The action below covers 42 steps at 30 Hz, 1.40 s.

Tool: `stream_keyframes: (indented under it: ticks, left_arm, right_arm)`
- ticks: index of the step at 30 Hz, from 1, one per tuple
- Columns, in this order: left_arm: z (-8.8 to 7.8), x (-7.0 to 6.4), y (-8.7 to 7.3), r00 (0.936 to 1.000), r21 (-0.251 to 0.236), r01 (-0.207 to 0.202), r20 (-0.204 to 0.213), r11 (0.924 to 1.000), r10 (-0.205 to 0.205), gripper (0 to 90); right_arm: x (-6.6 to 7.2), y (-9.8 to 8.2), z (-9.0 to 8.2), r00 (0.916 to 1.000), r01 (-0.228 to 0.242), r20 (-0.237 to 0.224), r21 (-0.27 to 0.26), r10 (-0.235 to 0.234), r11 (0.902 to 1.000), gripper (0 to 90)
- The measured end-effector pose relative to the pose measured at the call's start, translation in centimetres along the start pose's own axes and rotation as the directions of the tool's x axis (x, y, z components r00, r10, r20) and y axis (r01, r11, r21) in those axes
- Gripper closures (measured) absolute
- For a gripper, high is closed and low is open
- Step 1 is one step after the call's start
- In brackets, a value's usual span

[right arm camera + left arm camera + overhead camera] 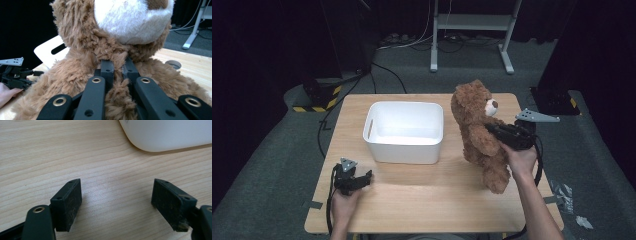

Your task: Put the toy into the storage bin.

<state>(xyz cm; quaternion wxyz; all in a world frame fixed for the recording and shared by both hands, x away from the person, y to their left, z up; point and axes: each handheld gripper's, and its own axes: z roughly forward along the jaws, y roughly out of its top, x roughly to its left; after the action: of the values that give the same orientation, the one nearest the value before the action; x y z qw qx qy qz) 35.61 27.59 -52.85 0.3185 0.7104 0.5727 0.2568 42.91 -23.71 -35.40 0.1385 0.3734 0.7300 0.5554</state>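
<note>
One white bin (404, 131) — beside teddy bear (477, 132)

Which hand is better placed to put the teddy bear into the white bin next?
Right. The right gripper is already shut on the teddy bear just below its chin, beside the white bin. The left gripper is open over bare table, holding nothing.
</note>
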Motion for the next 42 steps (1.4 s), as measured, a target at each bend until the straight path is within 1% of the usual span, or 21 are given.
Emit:
stream_keyframes:
  ticks: [1, 5, 6, 11, 18, 30, 42]
  left_arm:
    - [0.0, 0.0, 0.0, 1.0000, 0.000, 0.000, 0.000, 1.0000, 0.000, 24.2]
    - [0.0, 0.0, 0.0, 1.0000, 0.000, 0.000, 0.000, 1.0000, 0.000, 24.1]
    - [0.0, 0.0, 0.0, 1.0000, 0.000, 0.001, 0.000, 1.0000, -0.001, 24.1]
    - [0.0, 0.0, 0.0, 1.0000, 0.000, 0.001, 0.001, 1.0000, -0.001, 24.1]
    - [0.0, 0.0, 0.0, 1.0000, 0.001, 0.000, 0.000, 1.0000, 0.000, 24.1]
    - [0.0, 0.0, 0.0, 1.0000, 0.000, 0.000, 0.000, 1.0000, 0.000, 24.0]
    - [0.0, 0.0, 0.0, 1.0000, 0.001, 0.001, 0.000, 1.0000, -0.001, 24.0]
  right_arm:
    - [0.1, 0.1, 0.0, 1.0000, 0.008, -0.002, -0.001, -0.008, 1.0000, 83.2]
    - [0.5, 0.8, 0.1, 0.9997, 0.017, -0.015, -0.009, -0.017, 0.9998, 83.1]
    - [0.6, 1.0, 0.2, 0.9998, 0.014, -0.015, -0.012, -0.014, 0.9998, 83.1]
    - [0.9, 1.6, 0.1, 0.9994, 0.031, -0.011, -0.002, -0.031, 0.9995, 83.1]
    - [1.0, 2.1, 0.2, 0.9994, 0.026, -0.022, -0.015, -0.027, 0.9995, 83.2]
    - [1.6, 2.8, 0.6, 0.9987, 0.039, -0.032, -0.026, -0.040, 0.9989, 83.2]
    - [2.0, 3.4, 0.9, 0.9984, 0.041, -0.036, -0.031, -0.042, 0.9987, 83.3]
